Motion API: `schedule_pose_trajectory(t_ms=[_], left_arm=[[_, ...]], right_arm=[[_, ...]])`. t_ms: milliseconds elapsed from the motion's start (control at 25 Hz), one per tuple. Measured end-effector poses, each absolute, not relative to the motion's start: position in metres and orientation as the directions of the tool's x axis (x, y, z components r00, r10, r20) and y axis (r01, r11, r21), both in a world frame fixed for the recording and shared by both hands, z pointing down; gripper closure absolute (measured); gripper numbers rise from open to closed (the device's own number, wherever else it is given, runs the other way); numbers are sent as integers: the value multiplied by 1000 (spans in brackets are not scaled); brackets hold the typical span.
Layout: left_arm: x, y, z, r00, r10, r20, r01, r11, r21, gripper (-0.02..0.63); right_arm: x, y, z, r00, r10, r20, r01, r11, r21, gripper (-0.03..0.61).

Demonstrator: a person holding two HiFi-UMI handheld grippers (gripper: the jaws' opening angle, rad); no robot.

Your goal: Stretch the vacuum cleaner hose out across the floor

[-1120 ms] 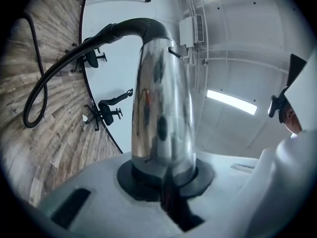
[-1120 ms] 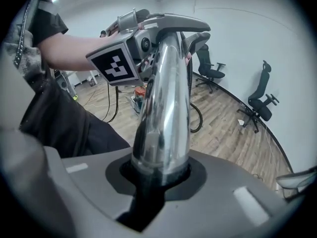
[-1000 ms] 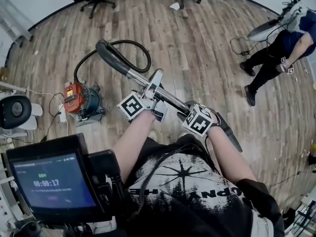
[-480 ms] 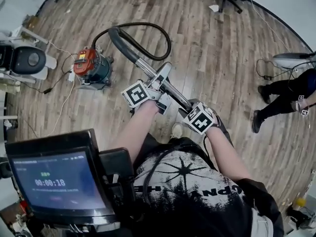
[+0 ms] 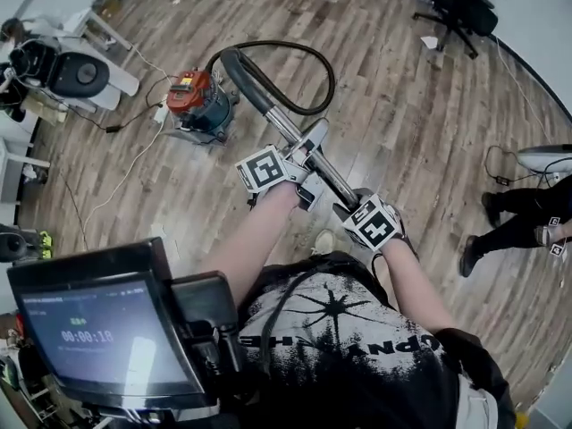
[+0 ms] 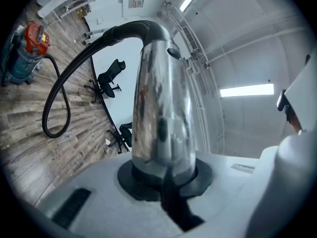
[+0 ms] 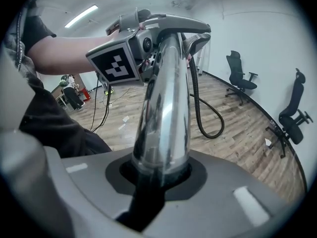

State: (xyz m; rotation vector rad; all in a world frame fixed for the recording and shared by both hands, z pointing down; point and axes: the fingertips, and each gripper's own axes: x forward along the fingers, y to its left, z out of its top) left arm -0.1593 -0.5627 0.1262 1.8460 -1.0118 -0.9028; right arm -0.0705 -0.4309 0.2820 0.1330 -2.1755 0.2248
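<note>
Head view: left gripper (image 5: 304, 152) and right gripper (image 5: 350, 206) clamp the tube (image 5: 284, 125); pull steadily until the hose (image 5: 295, 45) beyond their fingers (image 7: 237, 192) straightens

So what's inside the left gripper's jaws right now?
The vacuum's chrome tube, clamped by the left gripper; the black hose continues from its far end. The stretch of tube behind the jaws is covered.

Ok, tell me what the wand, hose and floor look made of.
The wand: polished metal, probably chrome-plated; it mirrors the room.
The hose: black flexible plastic or rubber, matte, curving in a loop.
The floor: wood or wood-look planks with visible grain, slight sheen.
</note>
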Motion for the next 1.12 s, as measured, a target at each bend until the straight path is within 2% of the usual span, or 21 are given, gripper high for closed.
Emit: schedule_pose_trajectory(t_ms=[160, 320, 760, 1120], left_arm=[[-162, -537, 129, 413, -897, -159, -352, -319, 880, 575], [-169, -503, 118, 395, -890, -228, -290, -357, 888, 575], [-151, -391, 129, 391, -878, -276, -236, -385, 892, 575], [-122, -352, 119, 354, -883, -307, -206, -394, 896, 575]], right_arm=[[-68, -410, 280, -578, -26, 816, -175, 980, -92, 494], [-71, -379, 273, -551, -23, 835, -155, 985, -75, 492], [-47, -272, 279, -503, -68, 862, -173, 985, -24, 492], [-7, -236, 268, -459, -71, 886, -156, 988, -2, 492]])
